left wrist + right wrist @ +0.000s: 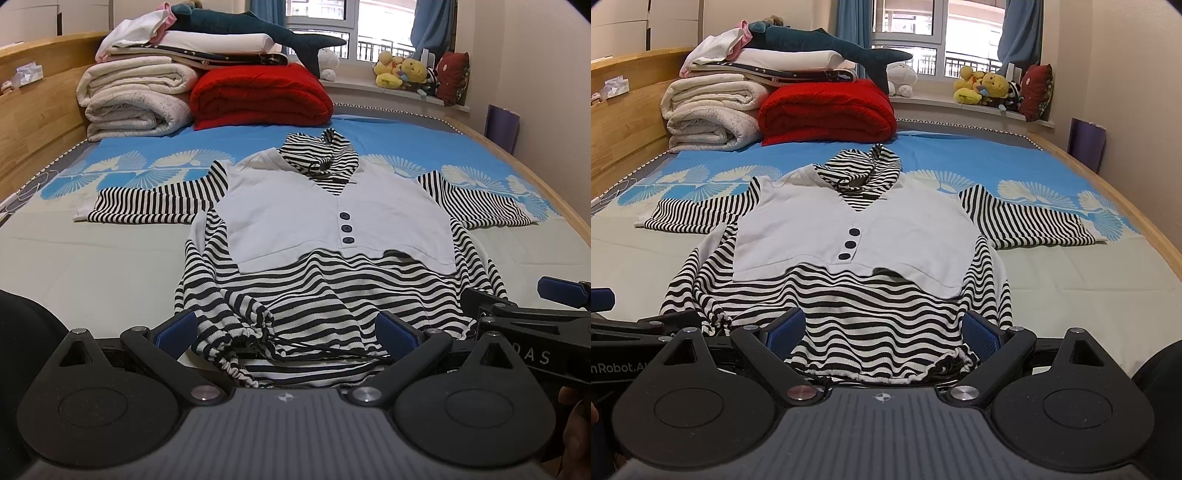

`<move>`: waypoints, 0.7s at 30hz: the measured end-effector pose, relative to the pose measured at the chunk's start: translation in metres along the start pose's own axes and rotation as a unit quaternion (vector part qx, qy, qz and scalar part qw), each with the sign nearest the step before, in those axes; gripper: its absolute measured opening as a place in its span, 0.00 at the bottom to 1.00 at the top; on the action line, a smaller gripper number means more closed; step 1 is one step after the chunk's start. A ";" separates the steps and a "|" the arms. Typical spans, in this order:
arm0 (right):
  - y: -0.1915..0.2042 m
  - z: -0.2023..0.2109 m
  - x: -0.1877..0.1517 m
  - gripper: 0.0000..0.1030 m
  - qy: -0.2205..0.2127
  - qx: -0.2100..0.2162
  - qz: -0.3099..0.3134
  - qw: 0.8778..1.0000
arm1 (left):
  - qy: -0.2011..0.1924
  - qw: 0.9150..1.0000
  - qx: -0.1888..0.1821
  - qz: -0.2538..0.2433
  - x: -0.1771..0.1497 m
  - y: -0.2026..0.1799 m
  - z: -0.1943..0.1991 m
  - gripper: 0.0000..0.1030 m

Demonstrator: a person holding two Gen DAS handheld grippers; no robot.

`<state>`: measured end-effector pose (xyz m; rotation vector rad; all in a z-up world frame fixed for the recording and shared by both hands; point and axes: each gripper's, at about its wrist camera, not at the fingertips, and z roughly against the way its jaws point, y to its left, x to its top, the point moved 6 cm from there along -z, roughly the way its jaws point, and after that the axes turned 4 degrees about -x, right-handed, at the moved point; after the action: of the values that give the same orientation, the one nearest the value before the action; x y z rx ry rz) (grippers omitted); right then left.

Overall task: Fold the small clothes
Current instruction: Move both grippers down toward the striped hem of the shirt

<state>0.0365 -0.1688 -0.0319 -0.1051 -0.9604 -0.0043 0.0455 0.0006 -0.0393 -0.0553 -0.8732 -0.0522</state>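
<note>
A small black-and-white striped hooded top [332, 210] [849, 221] with a white front panel and three dark buttons lies face up on the bed. Its sleeves are spread to both sides and its hood points toward the window. My left gripper [286, 332] stands open low over the left part of the gathered hem [236, 354]; striped cloth and a drawstring lie between its blue pads, which do not press on them. My right gripper [882, 334] stands open the same way over the right part of the hem [886, 373]. The two grippers sit side by side.
Rolled white blankets [136, 96], a folded red blanket [258, 96] and a shark plush [240, 22] are stacked at the head of the bed. A wooden bed frame [29, 122] runs along both sides. Plush toys [402, 72] sit on the window sill. Pale sheet [92, 258] flanks the garment.
</note>
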 end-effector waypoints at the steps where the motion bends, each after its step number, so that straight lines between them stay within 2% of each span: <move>1: 0.000 0.000 0.000 0.89 0.000 0.000 0.000 1.000 | 0.000 1.000 0.000 0.000 0.000 0.000 0.000 0.99; 14: 0.000 0.000 -0.001 0.89 0.002 0.000 -0.001 1.000 | 0.000 1.000 0.000 0.000 0.000 0.000 0.000 0.99; 17: -0.003 -0.001 -0.002 0.89 -0.007 -0.004 -0.009 1.000 | 0.003 1.000 -0.006 0.014 0.005 0.005 -0.001 0.99; 19: -0.015 0.000 0.007 0.89 -0.017 -0.005 -0.024 1.000 | 0.008 1.000 -0.007 0.017 0.013 0.014 -0.008 0.99; 21: -0.035 -0.003 0.026 0.89 -0.029 -0.008 -0.041 0.999 | 0.010 1.000 0.001 -0.004 0.029 0.022 -0.014 0.99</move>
<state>0.0518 -0.2026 -0.0094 -0.0799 -1.0214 -0.0846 0.0763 0.0206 -0.0267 -0.0499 -0.8533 -0.0590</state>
